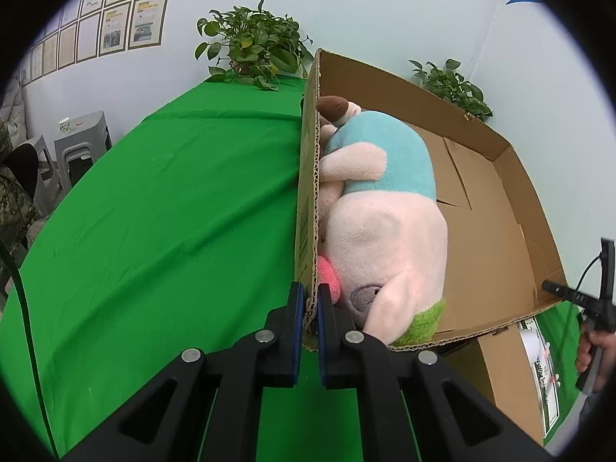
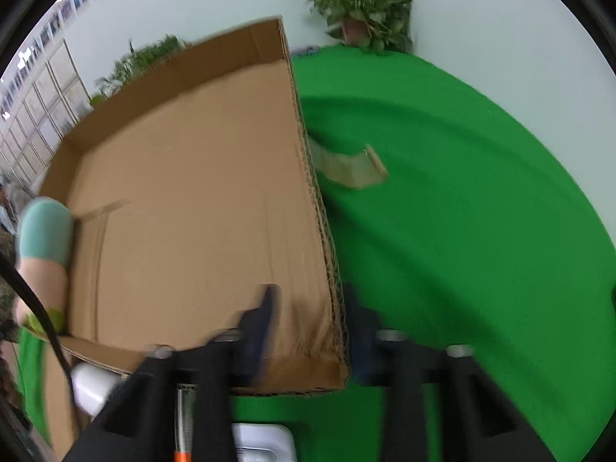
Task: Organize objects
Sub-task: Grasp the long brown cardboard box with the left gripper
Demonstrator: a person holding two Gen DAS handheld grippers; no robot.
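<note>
An open cardboard box [image 1: 489, 231] stands on the green cloth. A pink plush pig [image 1: 385, 231] in a light blue top lies inside it against the left wall. My left gripper [image 1: 311, 300] is shut on the box's left wall [image 1: 306, 192] near the front corner. In the right wrist view, my right gripper [image 2: 308, 308] is open and straddles the box's right wall [image 2: 315, 200], one finger inside, one outside. The pig [image 2: 44, 246] shows at that view's left edge. The view is blurred.
The green-covered table [image 1: 154, 211] spreads left of the box and also right of it [image 2: 481, 231]. Potted plants [image 1: 254, 46] stand at the back by the wall. A loose cardboard flap [image 2: 350, 167] lies beside the box. Grey stools [image 1: 77, 146] stand left.
</note>
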